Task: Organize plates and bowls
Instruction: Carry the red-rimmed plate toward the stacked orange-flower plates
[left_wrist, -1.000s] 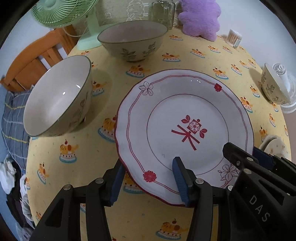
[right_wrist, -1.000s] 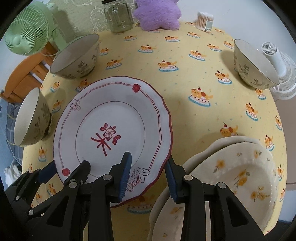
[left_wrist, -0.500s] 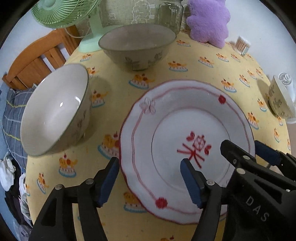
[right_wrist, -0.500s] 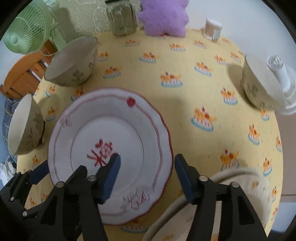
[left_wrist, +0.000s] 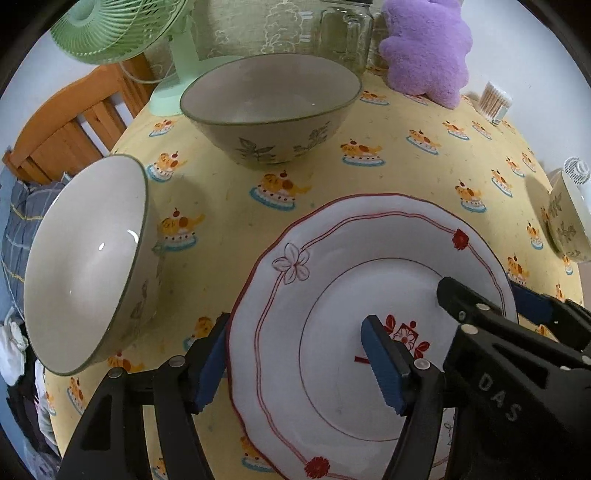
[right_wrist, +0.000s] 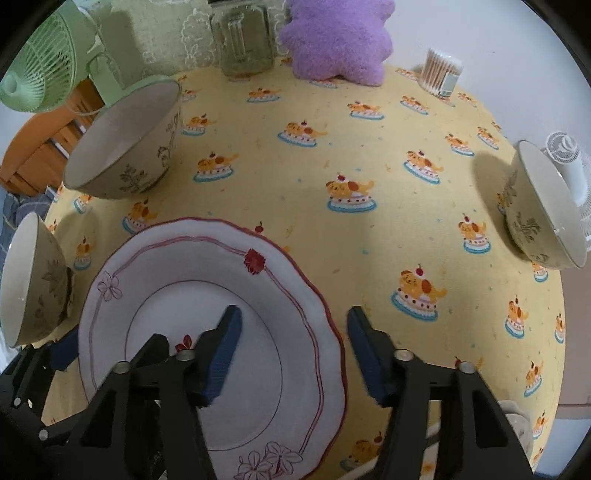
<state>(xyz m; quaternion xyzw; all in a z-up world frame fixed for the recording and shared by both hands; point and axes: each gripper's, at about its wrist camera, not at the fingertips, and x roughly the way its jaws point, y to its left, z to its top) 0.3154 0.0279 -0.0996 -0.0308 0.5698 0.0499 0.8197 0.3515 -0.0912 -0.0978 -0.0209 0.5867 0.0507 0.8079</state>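
A white plate with red trim (left_wrist: 332, 295) (right_wrist: 184, 295) lies on the yellow tablecloth. My left gripper (left_wrist: 295, 362) is open, its jaws straddling the plate's left rim. My right gripper (right_wrist: 291, 354) is open, its jaws straddling the plate's right rim. Three leaf-patterned bowls stand around: one at the left edge (left_wrist: 88, 266) (right_wrist: 29, 280), one at the back left (left_wrist: 269, 107) (right_wrist: 125, 140), one at the right edge (right_wrist: 543, 206) (left_wrist: 569, 221). A corner of a floral plate (right_wrist: 517, 424) shows at the lower right.
A green fan (left_wrist: 122, 26), a glass jar (right_wrist: 243, 37), a purple plush (right_wrist: 336, 37) and a cotton swab box (right_wrist: 441, 72) line the table's back. A small white fan (right_wrist: 569, 155) stands beyond the right bowl. A wooden chair (left_wrist: 66, 129) is at the left.
Both grippers have opened wider and moved forward over the plate. The stack of floral plates has slid almost out of the right wrist view.
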